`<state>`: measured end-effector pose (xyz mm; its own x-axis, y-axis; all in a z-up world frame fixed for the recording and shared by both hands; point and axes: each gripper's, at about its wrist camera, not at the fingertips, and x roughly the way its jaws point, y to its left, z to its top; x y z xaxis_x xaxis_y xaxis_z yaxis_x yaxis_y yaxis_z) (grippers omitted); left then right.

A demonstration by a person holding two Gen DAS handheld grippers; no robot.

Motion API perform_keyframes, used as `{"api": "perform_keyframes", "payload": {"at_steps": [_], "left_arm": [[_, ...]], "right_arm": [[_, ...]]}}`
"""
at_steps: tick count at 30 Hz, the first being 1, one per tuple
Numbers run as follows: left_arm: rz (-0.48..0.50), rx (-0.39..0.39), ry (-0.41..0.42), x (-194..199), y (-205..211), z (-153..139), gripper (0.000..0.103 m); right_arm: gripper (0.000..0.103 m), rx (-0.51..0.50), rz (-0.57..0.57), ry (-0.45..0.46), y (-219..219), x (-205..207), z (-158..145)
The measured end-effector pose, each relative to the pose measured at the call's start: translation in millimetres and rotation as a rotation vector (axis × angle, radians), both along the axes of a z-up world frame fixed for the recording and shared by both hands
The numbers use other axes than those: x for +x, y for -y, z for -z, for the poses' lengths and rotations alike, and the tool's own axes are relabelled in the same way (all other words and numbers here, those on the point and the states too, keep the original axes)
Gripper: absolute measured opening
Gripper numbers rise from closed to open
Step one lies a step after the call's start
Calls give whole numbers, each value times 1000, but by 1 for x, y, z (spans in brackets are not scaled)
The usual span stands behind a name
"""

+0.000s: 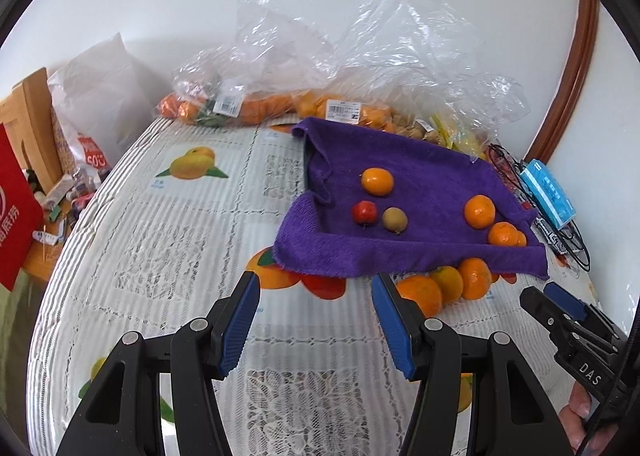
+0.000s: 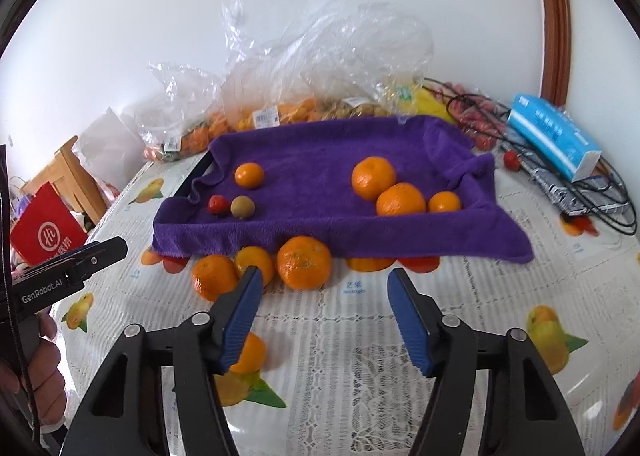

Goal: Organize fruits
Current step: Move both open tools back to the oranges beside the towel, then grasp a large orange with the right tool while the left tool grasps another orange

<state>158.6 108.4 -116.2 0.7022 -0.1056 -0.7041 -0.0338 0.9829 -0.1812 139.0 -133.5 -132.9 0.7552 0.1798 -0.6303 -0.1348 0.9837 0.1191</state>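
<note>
A tray draped with a purple towel (image 2: 320, 160) holds a small orange (image 2: 249, 175), a red fruit (image 2: 216, 204), a brownish-green fruit (image 2: 242, 207) and three oranges at its right (image 2: 400, 198). Three loose oranges (image 2: 304, 262) lie on the tablecloth against the tray's front edge. My right gripper (image 2: 325, 276) stands open just short of them, nothing between its fingers. My left gripper (image 1: 316, 284) is open and empty before the towel's (image 1: 400, 184) front left corner; the loose oranges (image 1: 448, 282) sit just right of it. The right gripper (image 1: 548, 296) shows at the right edge.
Clear plastic bags of fruit (image 2: 280, 96) pile up behind the tray by the wall. A blue box (image 2: 556, 136) and black cables (image 2: 600, 192) lie at the right. A red bag (image 1: 16, 216) and wooden furniture (image 1: 32, 116) stand beyond the table's left edge.
</note>
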Motion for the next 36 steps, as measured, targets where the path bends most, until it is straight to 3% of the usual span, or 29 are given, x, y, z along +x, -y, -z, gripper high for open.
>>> {"api": "perform_keyframes", "payload": {"at_steps": [6, 16, 26, 28, 36], "left_arm": [[0, 6, -21, 5, -6, 9, 56], [12, -36, -51, 17, -7, 23, 56], [22, -46, -59, 23, 0, 28, 56], [21, -48, -62, 23, 3, 29, 56], [82, -46, -54, 16, 22, 27, 56]], "right_arm": [[64, -24, -24, -13, -15, 15, 9], [52, -33, -50, -75, -25, 52, 27], [49, -59, -57, -137, -27, 67, 44], [43, -52, -63, -128, -26, 66, 44], [43, -70, -54, -69, -7, 48, 33]]}}
